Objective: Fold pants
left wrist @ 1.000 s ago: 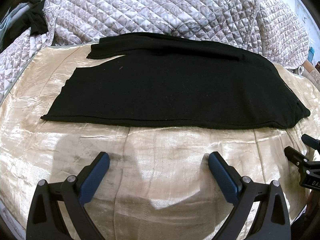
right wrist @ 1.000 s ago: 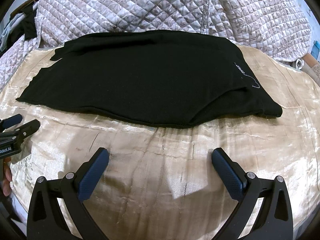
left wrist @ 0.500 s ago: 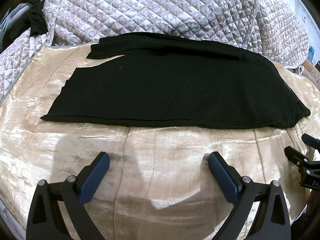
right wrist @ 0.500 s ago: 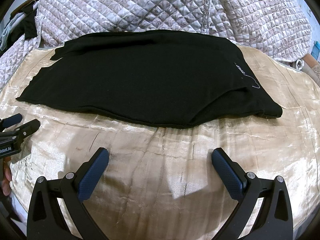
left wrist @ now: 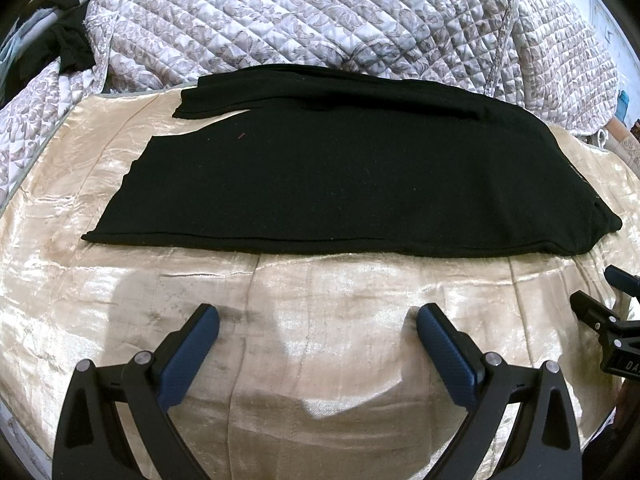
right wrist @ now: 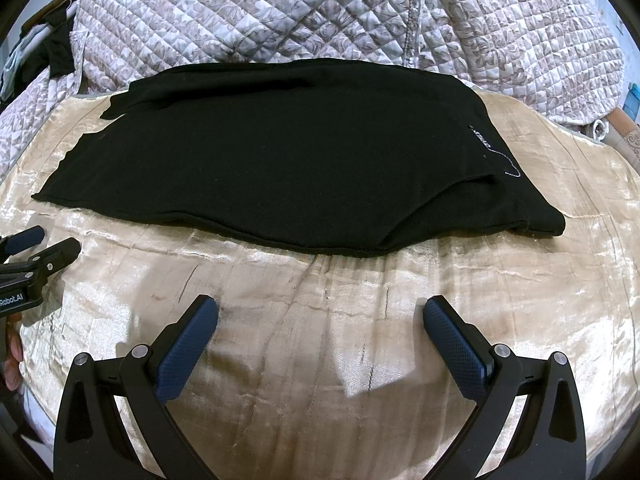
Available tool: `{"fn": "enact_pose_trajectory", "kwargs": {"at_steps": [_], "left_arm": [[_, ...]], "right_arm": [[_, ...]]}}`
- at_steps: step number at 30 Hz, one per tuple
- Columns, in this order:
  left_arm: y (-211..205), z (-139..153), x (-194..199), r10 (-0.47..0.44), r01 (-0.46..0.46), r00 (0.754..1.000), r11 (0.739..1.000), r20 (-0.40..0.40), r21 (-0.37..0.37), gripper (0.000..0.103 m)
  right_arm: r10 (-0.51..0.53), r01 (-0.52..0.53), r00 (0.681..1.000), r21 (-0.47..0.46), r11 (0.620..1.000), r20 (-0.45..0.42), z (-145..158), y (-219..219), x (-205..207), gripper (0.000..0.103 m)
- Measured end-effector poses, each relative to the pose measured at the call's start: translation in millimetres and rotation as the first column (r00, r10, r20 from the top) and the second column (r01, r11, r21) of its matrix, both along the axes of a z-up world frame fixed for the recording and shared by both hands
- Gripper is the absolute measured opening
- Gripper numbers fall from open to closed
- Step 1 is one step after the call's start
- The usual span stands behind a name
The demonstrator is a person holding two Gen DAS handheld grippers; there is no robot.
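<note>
Black pants (left wrist: 340,172) lie flat across a shiny beige cover, legs stacked lengthwise, hems at the left, waist at the right; they also show in the right wrist view (right wrist: 288,168), with a small white label (right wrist: 482,142) near the waist. My left gripper (left wrist: 318,322) is open and empty, hovering over the cover in front of the pants' near edge. My right gripper (right wrist: 320,314) is open and empty, also short of the near edge. Each gripper shows at the edge of the other's view: the right one (left wrist: 600,300), the left one (right wrist: 36,246).
The beige cover (left wrist: 320,320) spreads over a bed. A quilted floral bedspread (left wrist: 320,16) is heaped behind the pants. Dark clothing (left wrist: 68,48) hangs at the far left. A person's fingers (right wrist: 10,364) show at the left edge.
</note>
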State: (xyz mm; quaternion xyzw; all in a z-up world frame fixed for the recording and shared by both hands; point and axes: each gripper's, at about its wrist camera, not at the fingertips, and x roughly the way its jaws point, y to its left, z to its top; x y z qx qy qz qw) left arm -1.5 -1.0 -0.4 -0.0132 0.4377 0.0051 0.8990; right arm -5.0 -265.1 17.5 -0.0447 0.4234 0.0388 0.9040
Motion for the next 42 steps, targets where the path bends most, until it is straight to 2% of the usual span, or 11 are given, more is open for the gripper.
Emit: {"fn": "enact_pose_trajectory", "kwargs": {"at_steps": [42], "left_arm": [[-1.9, -0.3, 0.1, -0.001, 0.001, 1.000, 1.000, -0.001, 0.007, 0.101]], "right_arm": [[0.005, -0.005, 1.000, 0.001, 1.000, -0.008, 0.1, 0.8, 2.2, 0.103]]}}
